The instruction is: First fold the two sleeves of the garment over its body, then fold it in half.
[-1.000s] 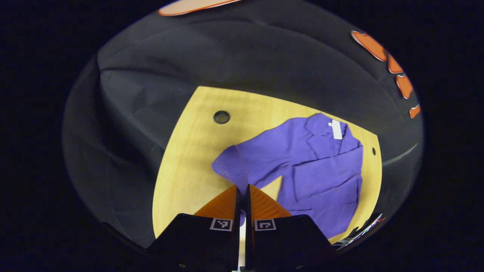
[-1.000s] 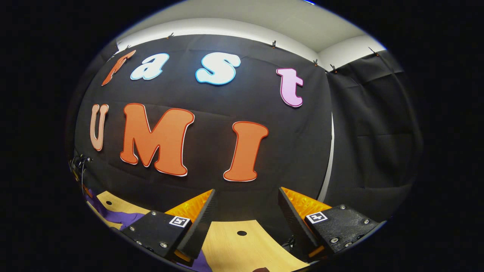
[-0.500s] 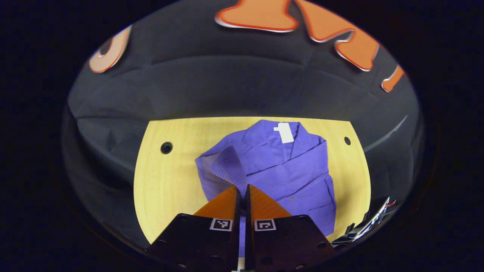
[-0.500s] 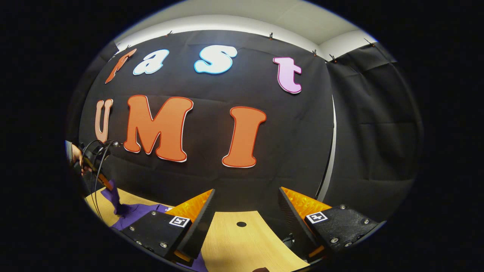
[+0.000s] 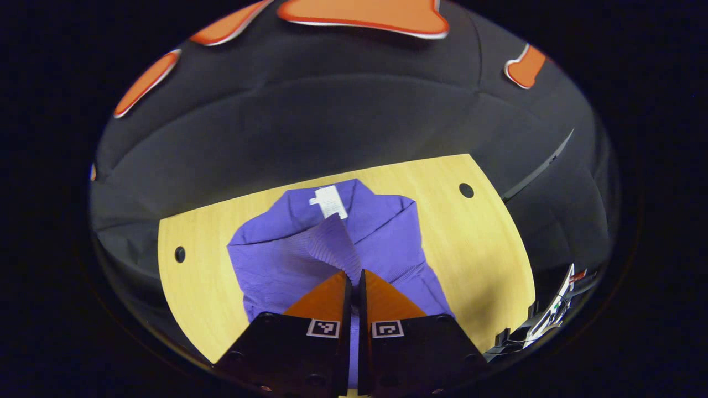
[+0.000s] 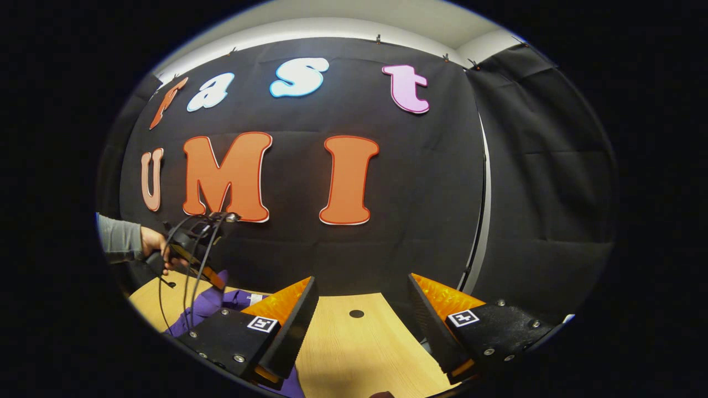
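Note:
A purple garment lies on the wooden table, collar and white label at the far side. My left gripper is shut on the ribbed cuff of a sleeve, which it holds raised over the garment's body. In the right gripper view my right gripper stands open above the table with nothing between its fingers. Far left in that view, a hand in a grey sleeve holds the left gripper over the garment.
Round holes sit near the table's far corners, another hole ahead of the right gripper. Cables and gear lie off the table's right edge. Black cloth walls close the booth behind and to the sides.
My left gripper has carried the cuff from the garment's side to over its body. In the right gripper view the left gripper and hand have come in from the left.

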